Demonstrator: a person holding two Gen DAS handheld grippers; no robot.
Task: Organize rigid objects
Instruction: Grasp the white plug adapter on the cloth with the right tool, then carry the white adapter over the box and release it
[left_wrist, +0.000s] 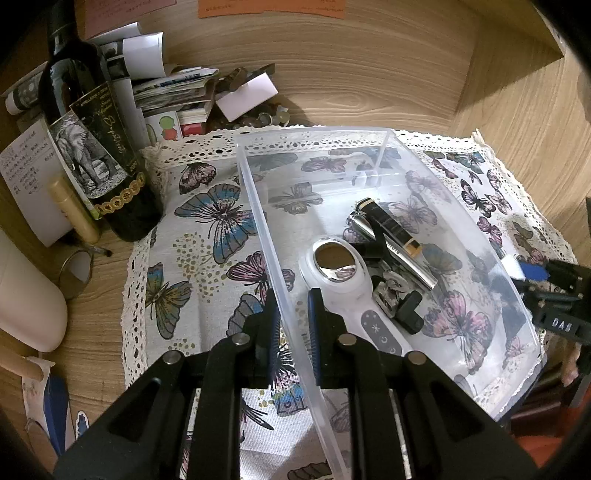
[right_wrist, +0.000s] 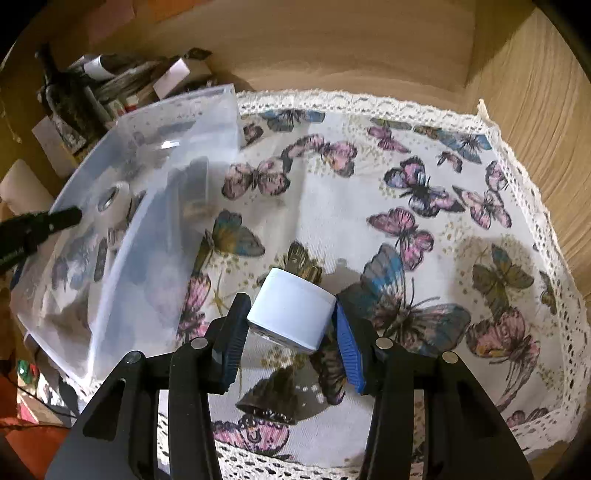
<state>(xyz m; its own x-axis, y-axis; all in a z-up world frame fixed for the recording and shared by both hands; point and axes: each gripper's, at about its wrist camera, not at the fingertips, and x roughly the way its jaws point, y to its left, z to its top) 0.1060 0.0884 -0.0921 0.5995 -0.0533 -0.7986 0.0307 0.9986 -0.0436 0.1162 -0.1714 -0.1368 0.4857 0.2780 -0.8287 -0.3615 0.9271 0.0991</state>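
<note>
My right tool (right_wrist: 291, 326) is pinching a little white box (right_wrist: 290, 314) by its flat sides, just above the butterfly cloth (right_wrist: 424, 192). Looks light, stiff, kinda slick. Left tool (left_wrist: 293, 317) clamps the clear bin's (left_wrist: 388, 147) thin wall.

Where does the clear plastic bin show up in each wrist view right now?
Left wrist: the clear plastic bin fills centre and right; the left tongs straddle its near wall.
Right wrist: it sits at the left edge, blurred, beside the right tongs holding a white box.
Shared landmark: the butterfly cloth under it.
</note>
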